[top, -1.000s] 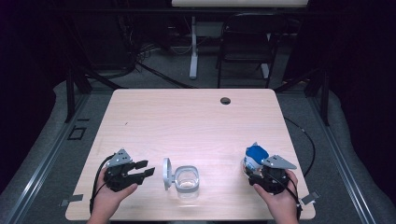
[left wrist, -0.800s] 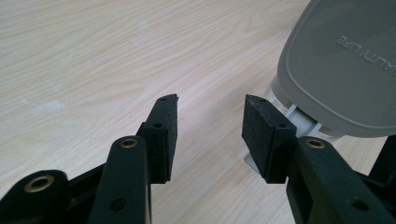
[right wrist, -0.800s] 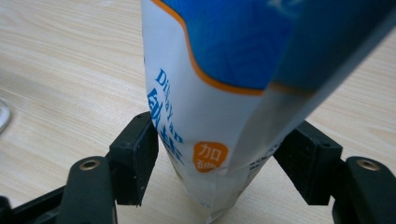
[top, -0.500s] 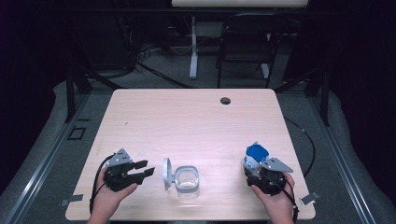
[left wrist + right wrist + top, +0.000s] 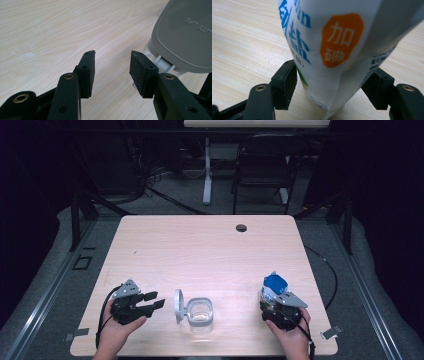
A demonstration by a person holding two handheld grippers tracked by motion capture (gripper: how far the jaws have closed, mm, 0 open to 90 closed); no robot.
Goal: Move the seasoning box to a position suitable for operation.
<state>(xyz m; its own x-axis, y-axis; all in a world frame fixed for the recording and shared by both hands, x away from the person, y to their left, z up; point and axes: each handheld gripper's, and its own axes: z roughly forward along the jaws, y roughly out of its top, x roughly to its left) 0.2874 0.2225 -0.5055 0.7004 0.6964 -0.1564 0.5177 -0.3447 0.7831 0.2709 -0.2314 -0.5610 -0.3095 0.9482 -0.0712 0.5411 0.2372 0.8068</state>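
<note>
The right gripper (image 5: 332, 87) pinches a salt bag (image 5: 337, 45) printed "加碘"; the left gripper's (image 5: 112, 70) jaws are spread.

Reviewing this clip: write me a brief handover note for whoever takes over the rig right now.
Left tongs: open, empty, resting on the light wooden table just left of the clear glass jar, whose grey hinged lid stands open.
Right tongs: around the white salt bag with blue print, low at the table's right; whether the pads press on it is unclear.
Done: jar open, bag in reach.
Left: probably bring the bag to the jar and pour.
</note>
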